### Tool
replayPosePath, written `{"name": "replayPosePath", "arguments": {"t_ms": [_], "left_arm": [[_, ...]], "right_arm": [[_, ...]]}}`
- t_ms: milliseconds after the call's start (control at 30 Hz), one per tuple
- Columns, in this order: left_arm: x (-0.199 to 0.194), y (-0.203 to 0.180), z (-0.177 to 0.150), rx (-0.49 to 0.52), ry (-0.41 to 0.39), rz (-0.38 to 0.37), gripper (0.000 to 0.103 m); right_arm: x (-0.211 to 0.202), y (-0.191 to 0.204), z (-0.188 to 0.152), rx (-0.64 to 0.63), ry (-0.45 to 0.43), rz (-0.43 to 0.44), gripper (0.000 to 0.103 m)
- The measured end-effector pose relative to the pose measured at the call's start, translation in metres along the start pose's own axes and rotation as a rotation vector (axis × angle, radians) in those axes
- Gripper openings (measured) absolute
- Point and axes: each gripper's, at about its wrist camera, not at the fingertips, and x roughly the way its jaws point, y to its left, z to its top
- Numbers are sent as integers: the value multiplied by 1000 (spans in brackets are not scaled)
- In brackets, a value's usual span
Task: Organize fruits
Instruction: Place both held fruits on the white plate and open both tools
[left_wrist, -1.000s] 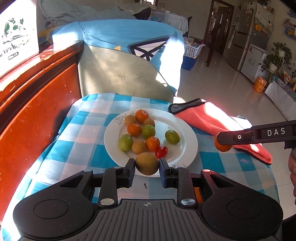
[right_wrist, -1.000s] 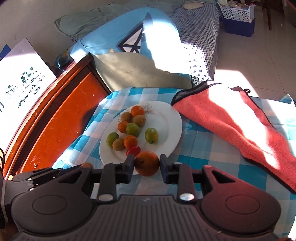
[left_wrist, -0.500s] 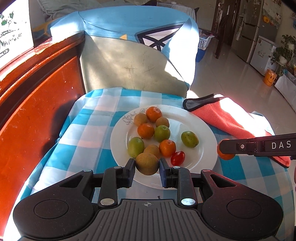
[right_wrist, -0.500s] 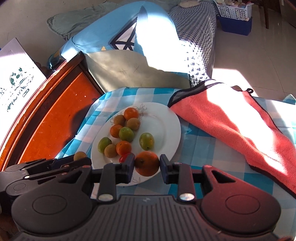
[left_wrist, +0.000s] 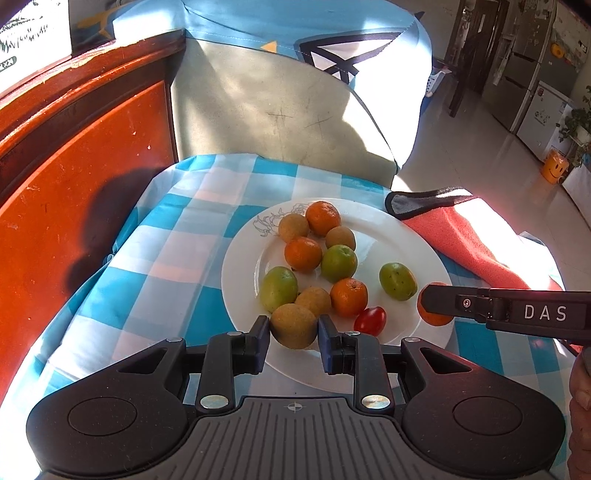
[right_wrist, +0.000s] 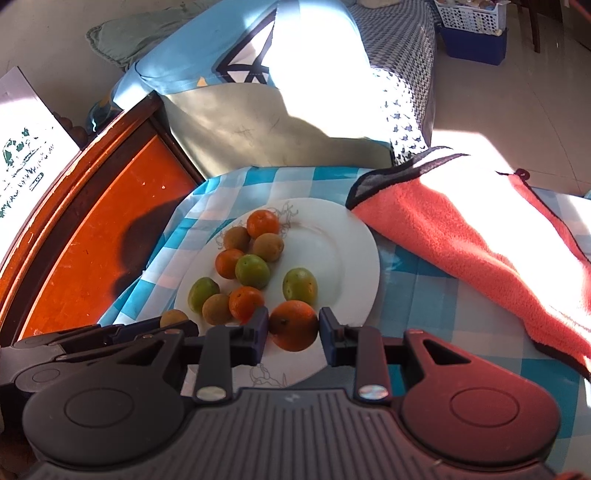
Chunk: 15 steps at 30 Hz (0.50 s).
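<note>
A white plate (left_wrist: 406, 243) on the blue checked tablecloth holds several small fruits: oranges, green ones, brown ones and a red cherry tomato (left_wrist: 370, 319). My left gripper (left_wrist: 293, 326) is shut on a brown fruit (left_wrist: 294, 325) over the plate's near rim. My right gripper (right_wrist: 293, 325) is shut on an orange (right_wrist: 294, 325) over the plate's near edge (right_wrist: 354, 295). In the left wrist view the right gripper's fingers (left_wrist: 443, 301) reach in from the right with the orange (left_wrist: 432, 317) at the plate's right rim.
A coral towel (right_wrist: 461, 236) lies on the table right of the plate. A red-brown wooden panel (left_wrist: 74, 177) stands close on the left. A sofa with a blue cover (right_wrist: 258, 92) is behind the table. The table's edges drop off near the plate.
Both grippers have moved forward over the plate with their fruits still held. The right gripper's orange has come from beside the towel to the plate's rim.
</note>
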Motion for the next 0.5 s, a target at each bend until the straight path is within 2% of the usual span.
{"name": "replayPosePath", "arguments": {"t_ms": [300,400,467,500], "left_arm": [[5,-12,4,22,-13,-1,29],[3,-14,5,35,-20,13,40],[0,-16,6,44,-34,22,55],[-3,-17,7,48,-47,32,58]], "right_arm": [[9,0,5,13,-14,4,32],[7,1,6,12,-22,14,33],[5,3,7,9,-27,17,33],[4,3,7,6,-27,19,33]]}}
